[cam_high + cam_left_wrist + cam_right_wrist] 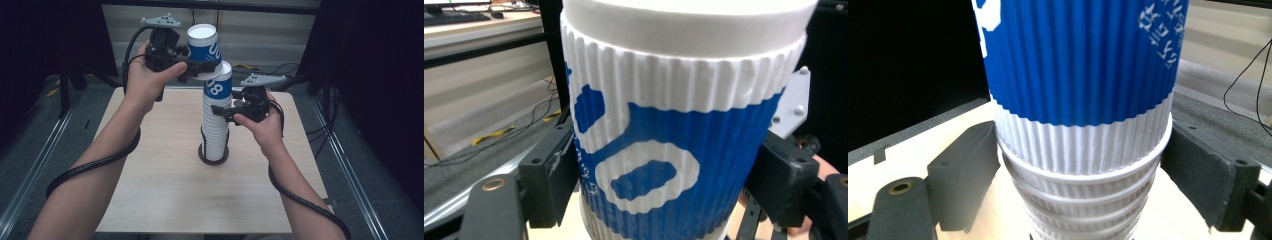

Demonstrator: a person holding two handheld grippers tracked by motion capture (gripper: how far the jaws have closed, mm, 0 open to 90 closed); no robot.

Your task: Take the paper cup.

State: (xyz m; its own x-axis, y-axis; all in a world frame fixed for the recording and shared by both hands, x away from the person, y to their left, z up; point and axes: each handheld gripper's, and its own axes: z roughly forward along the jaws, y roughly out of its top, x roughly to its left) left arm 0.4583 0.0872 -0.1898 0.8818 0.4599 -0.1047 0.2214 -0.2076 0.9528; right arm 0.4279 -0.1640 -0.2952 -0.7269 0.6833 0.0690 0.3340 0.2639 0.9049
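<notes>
We see the left claw pinching the top cup, while the right claw seems clamped on the stack.

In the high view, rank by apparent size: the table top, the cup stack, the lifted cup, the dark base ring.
1. table top
2. cup stack
3. lifted cup, though it is nearer the camera
4. dark base ring, mostly hidden
</notes>
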